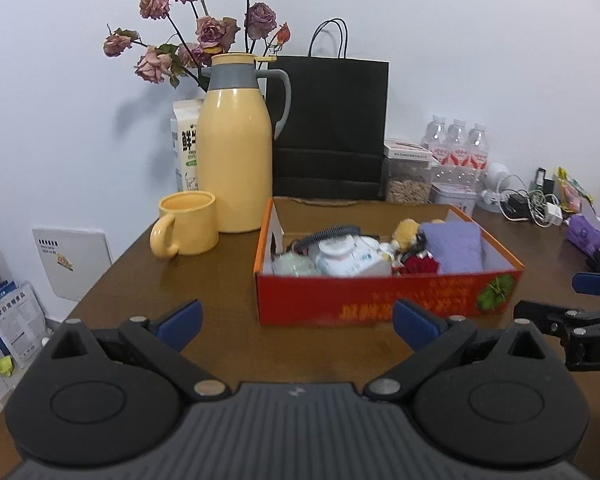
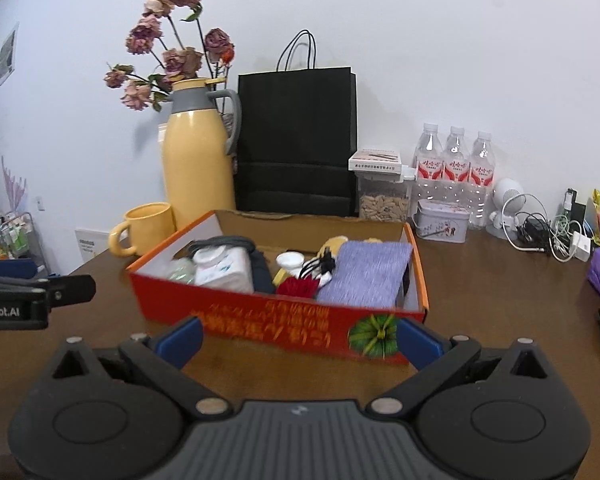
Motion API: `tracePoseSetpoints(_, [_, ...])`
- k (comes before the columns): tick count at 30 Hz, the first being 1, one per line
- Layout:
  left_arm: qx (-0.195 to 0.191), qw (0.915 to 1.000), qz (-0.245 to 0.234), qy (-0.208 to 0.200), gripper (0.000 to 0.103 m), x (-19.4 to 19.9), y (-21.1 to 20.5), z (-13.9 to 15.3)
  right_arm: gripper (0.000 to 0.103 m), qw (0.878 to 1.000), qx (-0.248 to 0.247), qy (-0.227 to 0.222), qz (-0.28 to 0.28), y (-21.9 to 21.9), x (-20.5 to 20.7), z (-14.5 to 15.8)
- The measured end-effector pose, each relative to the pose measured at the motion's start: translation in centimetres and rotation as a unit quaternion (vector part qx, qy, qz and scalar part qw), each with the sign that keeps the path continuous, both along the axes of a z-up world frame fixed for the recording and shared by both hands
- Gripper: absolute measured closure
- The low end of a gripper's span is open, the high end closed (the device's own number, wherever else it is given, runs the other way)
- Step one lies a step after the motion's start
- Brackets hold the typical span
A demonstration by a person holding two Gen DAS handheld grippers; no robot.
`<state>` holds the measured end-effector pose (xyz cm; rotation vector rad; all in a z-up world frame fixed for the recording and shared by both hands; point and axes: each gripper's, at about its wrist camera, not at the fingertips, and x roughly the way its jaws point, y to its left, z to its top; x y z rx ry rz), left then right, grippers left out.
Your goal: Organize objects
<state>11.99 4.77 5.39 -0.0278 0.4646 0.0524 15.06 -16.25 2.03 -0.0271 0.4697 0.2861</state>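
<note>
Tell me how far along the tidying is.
Mostly done, it seems: the red box already holds a purple cloth, a white bottle and small items. Nothing is in hand; the left gripper and right gripper are open and empty. The mug and thermos remain outside.

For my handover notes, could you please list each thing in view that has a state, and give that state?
Left gripper: jaws open, empty.
Right gripper: jaws open, empty.
Red box: lid off, filled with small items.
Purple cloth: folded, lying in the box.
Yellow jug: upright, lid closed.
Yellow mug: upright, looks empty.
Black bag: standing upright.
Water bottles: upright, capped.
</note>
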Motion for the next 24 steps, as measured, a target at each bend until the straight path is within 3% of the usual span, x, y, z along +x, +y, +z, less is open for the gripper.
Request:
tracePoseSetpoints(11, [-0.008,0.9991,-0.015,0.038,0.0,-4.0,-0.6,-2.7,0.0,1.0,0.009,0.021,-0.004,-0.8,-4.1,-1.3])
tracePoseSetpoints(24, [-0.008,0.9995,-0.017,0.027,0.0,-5.3,-0.8,-2.3,0.0,1.0,0.007,0.018,-0.008,-1.0,-5.4,-1.1])
